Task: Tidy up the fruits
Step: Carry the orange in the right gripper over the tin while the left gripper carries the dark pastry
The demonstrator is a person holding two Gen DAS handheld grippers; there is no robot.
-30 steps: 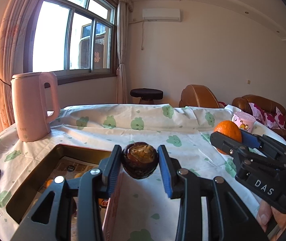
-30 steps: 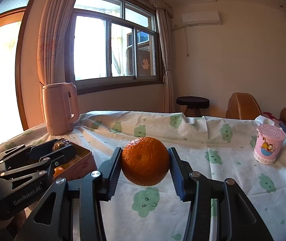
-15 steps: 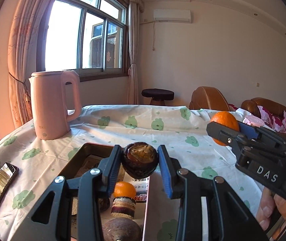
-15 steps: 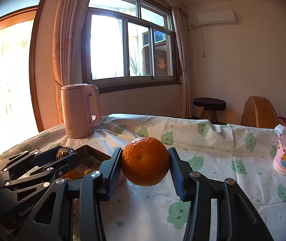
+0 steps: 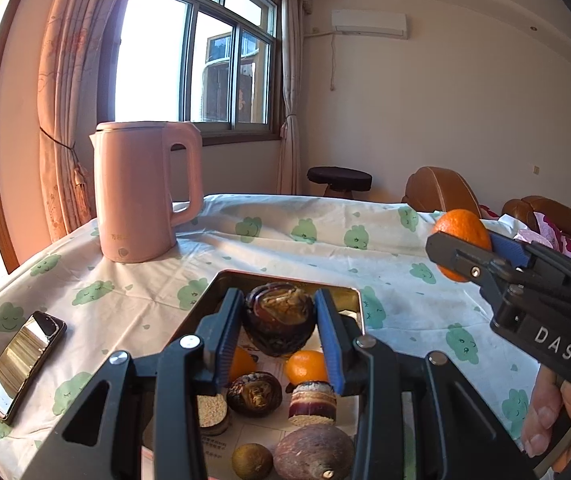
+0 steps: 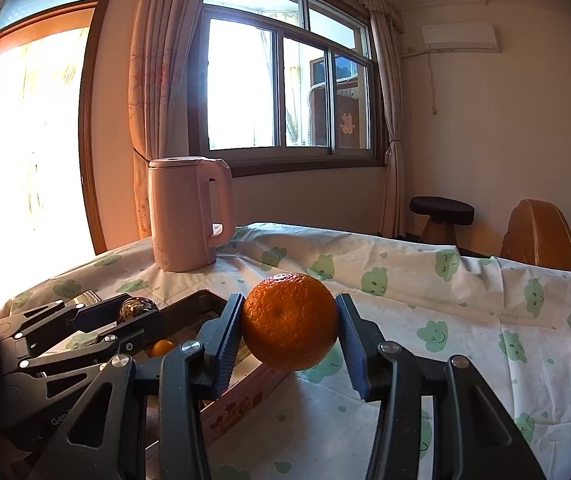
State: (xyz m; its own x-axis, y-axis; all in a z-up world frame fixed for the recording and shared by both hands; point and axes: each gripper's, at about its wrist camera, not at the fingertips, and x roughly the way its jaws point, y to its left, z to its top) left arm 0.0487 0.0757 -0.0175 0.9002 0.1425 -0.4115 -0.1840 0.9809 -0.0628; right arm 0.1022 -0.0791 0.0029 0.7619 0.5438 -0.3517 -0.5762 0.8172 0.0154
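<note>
Left tongs (image 5: 279, 334): clenched on a dark, wrinkled fruit (image 5: 279, 326), held above the open tin box (image 5: 359, 300).
Right tongs (image 6: 289, 334): clenched on an orange (image 6: 289, 326), carried over the cloth just right of the box's near corner.
Below the left tongs: small oranges, a banded cut piece, brown fruits lying in the box (already crowded).
Risk, dark fruit: dropped from this height it could bounce off the fruits beneath, or bruise them.
Risk, orange: round and smooth; a loosened pinch short of the box wall would send it rolling across the cloth.
Risk, tongs: both close together, so they may knock.
Surface: table under a white cloth (image 6: 405, 280) with green prints, creased.
Beyond the tongs: pink kettle (image 5: 141, 190), window, curtains.
Left of the left tongs: phone (image 5: 23, 364).
</note>
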